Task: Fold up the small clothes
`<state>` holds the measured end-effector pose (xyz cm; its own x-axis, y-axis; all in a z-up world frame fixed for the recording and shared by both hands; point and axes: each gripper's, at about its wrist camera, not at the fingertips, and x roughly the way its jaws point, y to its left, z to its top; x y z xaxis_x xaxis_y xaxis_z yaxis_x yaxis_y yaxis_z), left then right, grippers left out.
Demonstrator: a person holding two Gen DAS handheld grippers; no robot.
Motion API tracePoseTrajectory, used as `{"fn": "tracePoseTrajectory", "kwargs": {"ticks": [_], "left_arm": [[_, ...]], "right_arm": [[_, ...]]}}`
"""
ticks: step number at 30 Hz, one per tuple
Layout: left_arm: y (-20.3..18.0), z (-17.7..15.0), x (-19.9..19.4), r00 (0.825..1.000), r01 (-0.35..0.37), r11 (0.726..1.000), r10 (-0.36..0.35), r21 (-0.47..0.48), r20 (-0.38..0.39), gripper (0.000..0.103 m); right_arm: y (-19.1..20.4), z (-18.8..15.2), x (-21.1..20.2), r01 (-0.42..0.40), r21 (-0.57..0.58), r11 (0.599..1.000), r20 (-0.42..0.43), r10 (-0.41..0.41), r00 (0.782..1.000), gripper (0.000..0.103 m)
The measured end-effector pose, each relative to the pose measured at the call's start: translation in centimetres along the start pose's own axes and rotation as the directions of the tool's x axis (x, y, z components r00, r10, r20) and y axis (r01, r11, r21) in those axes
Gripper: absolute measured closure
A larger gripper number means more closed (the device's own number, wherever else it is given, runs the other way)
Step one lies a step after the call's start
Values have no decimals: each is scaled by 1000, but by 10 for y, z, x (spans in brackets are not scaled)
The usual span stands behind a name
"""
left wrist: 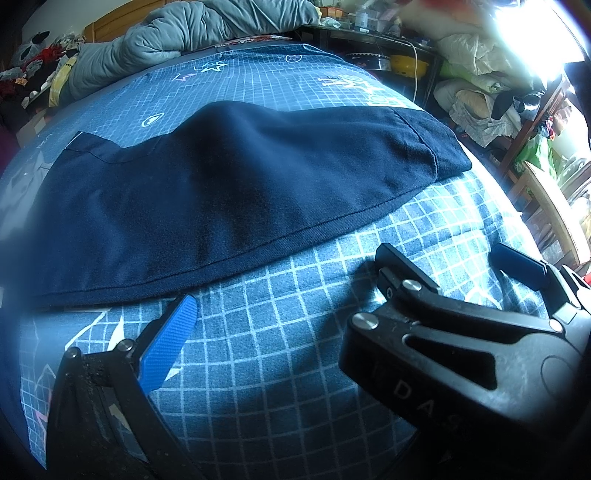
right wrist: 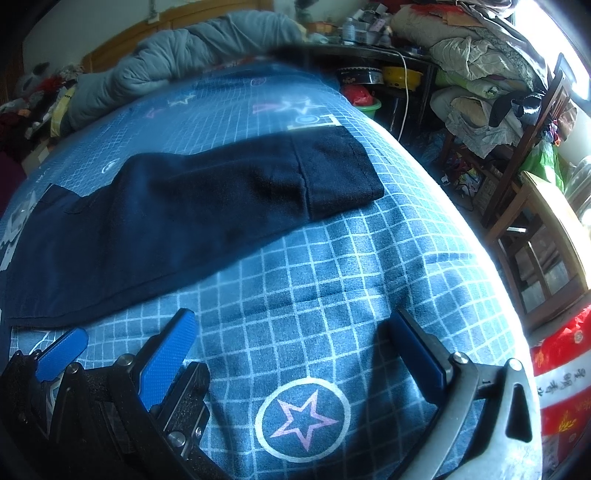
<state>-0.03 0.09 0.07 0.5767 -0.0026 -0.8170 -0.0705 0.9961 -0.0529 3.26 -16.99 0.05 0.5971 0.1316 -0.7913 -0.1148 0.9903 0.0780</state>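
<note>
A dark navy garment (left wrist: 221, 184) (right wrist: 184, 206) lies flat across the blue grid-patterned bedsheet (left wrist: 277, 369) (right wrist: 332, 258), with its hem toward me and a stitched band at its right end. My left gripper (left wrist: 295, 343) hovers over the sheet just short of the hem. Its blue left finger (left wrist: 173, 339) is spread wide, and its other finger is hidden behind the right gripper. My right gripper (left wrist: 448, 258) (right wrist: 293, 321) stands open beside it, low over the sheet, with nothing between its fingers. In the right wrist view, one blue pad (right wrist: 62, 350) of the left gripper shows at lower left.
A grey quilt (left wrist: 184, 33) (right wrist: 184, 48) is bunched at the far end of the bed. To the right the bed drops off toward a wooden chair (right wrist: 524, 147), piled bedding (left wrist: 476, 55) and a red printed cloth (right wrist: 561, 387).
</note>
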Motion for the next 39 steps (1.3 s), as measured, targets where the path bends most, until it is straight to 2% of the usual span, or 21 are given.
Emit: {"fn": "tracePoseTrajectory", "kwargs": {"ticks": [1, 3, 5, 8, 12, 15, 18, 19, 21, 23, 24, 25, 27, 29, 30, 32, 34, 36, 37, 39], "left_arm": [[0, -1, 0, 1000, -2, 1000, 2, 1, 1, 0], [-1, 0, 1, 1000, -8, 1000, 8, 5, -2, 0], [-1, 1, 1, 1000, -11, 1000, 11, 7, -6, 0], [-1, 1, 2, 1000, -15, 1000, 15, 12, -6, 0], [-1, 3, 3, 1000, -17, 1000, 17, 17, -10, 0], [-1, 5, 4, 1000, -15, 999, 16, 41, -26, 0], [3, 9, 2, 998, 58, 992, -54, 109, -46, 0], [5, 11, 1, 993, 113, 982, -106, 152, -57, 0], [11, 14, -2, 977, 193, 950, -162, 247, -139, 0], [23, 12, -15, 972, 199, 933, -150, 299, -179, 0], [33, 10, -28, 977, 188, 928, -142, 322, -161, 0], [48, 8, -43, 974, 204, 926, -160, 316, -159, 0], [81, 3, -83, 976, 218, 928, -203, 301, -80, 0], [129, 5, -126, 978, 199, 942, -207, 269, 0, 0], [157, 0, -148, 979, 170, 955, -191, 245, 67, 0], [219, -1, -184, 980, 81, 983, -108, 164, 166, 0], [288, -11, -211, 975, -5, 998, -7, 57, 221, 0], [360, -24, -228, 968, -111, 993, 119, -47, 222, 0], [380, -28, -231, 960, -146, 985, 164, -91, 226, 0], [435, -45, -243, 943, -211, 957, 254, -200, 217, 0]], "right_arm": [[-1, 0, 1, -12, 9, 1000, -7, 12, 1000, 0], [-3, 1, 0, 6, -1, 1000, 40, -6, 999, 0], [-4, -1, -3, 71, -42, 997, 120, -65, 991, 0], [-7, -4, -6, 131, -82, 988, 147, -119, 982, 0], [-9, -3, -2, 71, -40, 997, 64, -69, 996, 0], [-8, -2, 1, 68, -32, 997, 43, -66, 997, 0], [-7, -2, 2, 81, -40, 996, 36, -80, 996, 0], [-7, -2, 2, 79, -38, 996, 37, -78, 996, 0], [-5, -2, 2, 88, -44, 995, 34, -86, 996, 0], [-3, -2, 3, 94, -48, 994, 30, -93, 995, 0], [-2, -2, 2, 97, -50, 994, 28, -95, 995, 0], [-1, -2, 2, 98, -51, 994, 28, -96, 995, 0], [3, -2, -2, 94, -58, 994, 26, -92, 995, 0], [7, -4, -21, 76, -42, 996, 46, -74, 996, 0], [11, -7, -36, 65, -31, 997, 73, -62, 995, 0], [27, -20, -74, 46, -35, 998, 152, -40, 988, 0], [48, -42, -109, 39, -36, 999, 216, -30, 976, 0], [71, -67, -131, 27, -45, 999, 225, -16, 974, 0], [83, -82, -138, 32, -52, 998, 221, -20, 975, 0], [105, -109, -147, 24, -67, 997, 192, -10, 981, 0]]}}
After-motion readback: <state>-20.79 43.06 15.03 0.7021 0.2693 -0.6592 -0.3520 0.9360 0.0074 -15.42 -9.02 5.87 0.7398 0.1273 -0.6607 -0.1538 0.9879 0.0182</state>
